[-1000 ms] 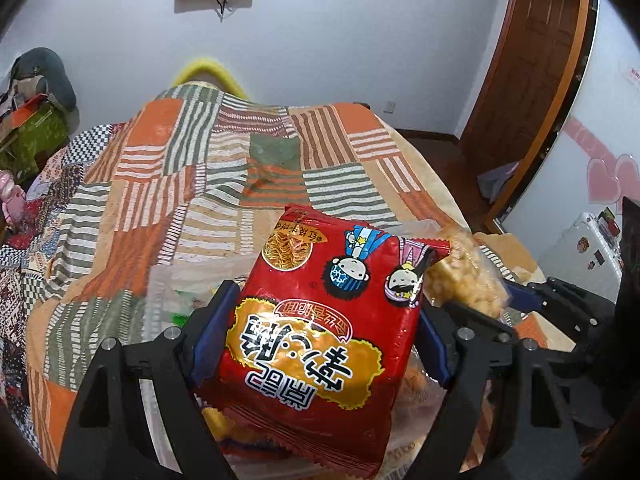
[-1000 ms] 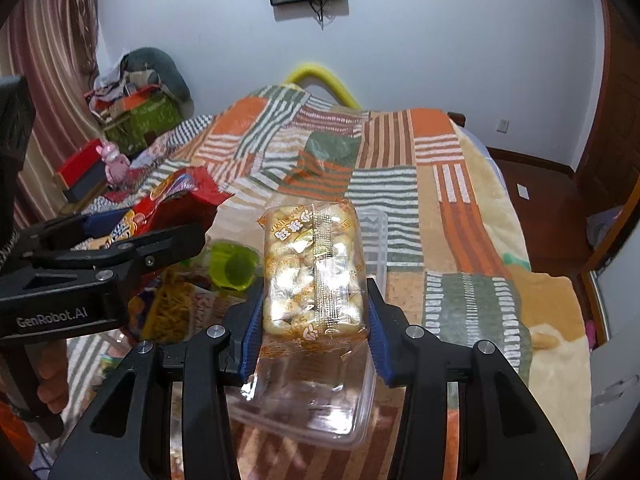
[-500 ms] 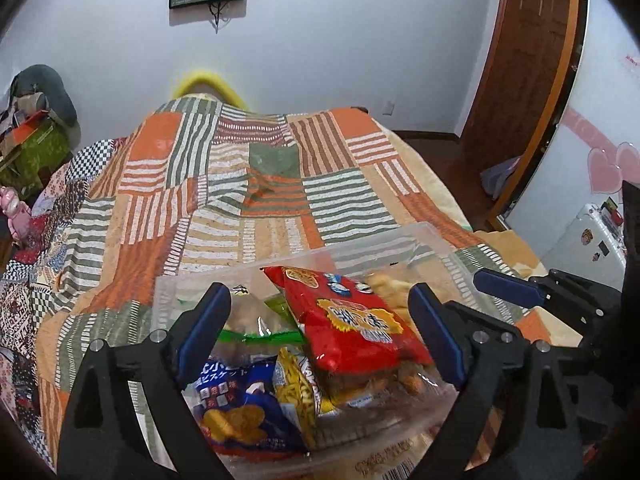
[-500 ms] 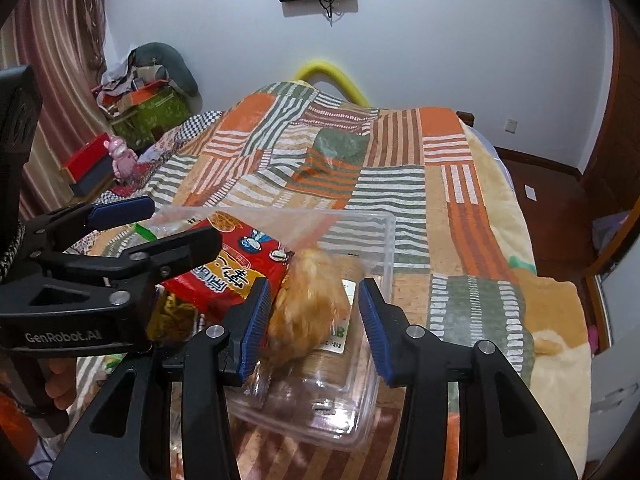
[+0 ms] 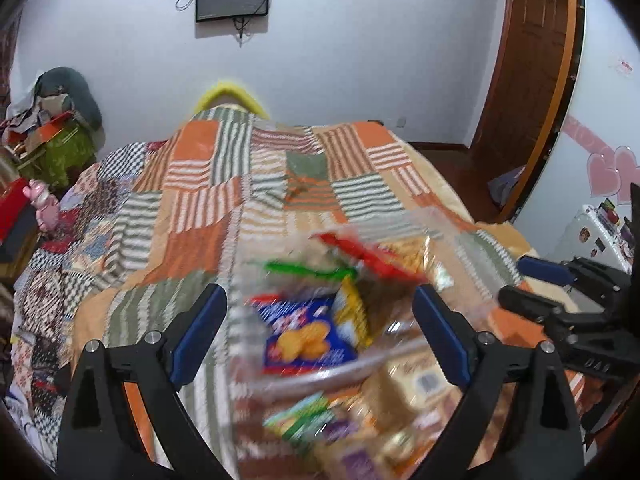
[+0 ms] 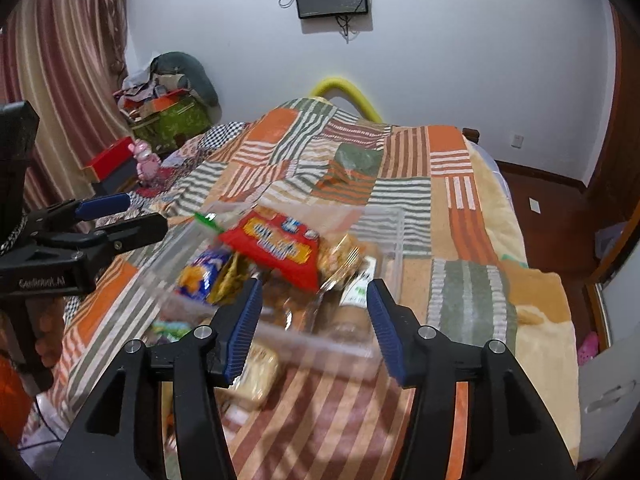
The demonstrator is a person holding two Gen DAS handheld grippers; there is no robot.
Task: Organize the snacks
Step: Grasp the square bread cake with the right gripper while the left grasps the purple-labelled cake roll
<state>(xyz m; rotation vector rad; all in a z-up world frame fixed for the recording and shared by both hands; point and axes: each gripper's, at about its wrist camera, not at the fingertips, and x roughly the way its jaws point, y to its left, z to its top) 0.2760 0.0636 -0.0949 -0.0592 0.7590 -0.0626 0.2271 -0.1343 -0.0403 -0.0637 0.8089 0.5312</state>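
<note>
A clear plastic bin (image 6: 390, 236) sits on the patchwork bed and holds several snack packs. A red noodle bag (image 6: 276, 246) lies on top, a blue cookie pack (image 6: 202, 276) to its left, a clear bag of puffs (image 6: 340, 256) to its right. In the left wrist view the bin (image 5: 448, 236) is blurred, with the blue cookie pack (image 5: 306, 340) and red bag (image 5: 368, 258) inside. My left gripper (image 5: 320, 332) is open and empty above the bin. My right gripper (image 6: 314, 320) is open and empty at the bin's near edge.
More snack packs (image 5: 316, 420) lie on the bed in front of the bin, one tan pack (image 6: 256, 372) near my right gripper. Red boxes and a pink toy (image 6: 146, 158) stand at the bed's left side. A wooden door (image 5: 528, 80) is at the right.
Both grippers let go of their snacks: the red bag and the puffs bag dropped into the bin. Both grippers have since pulled back and up, open and empty.
</note>
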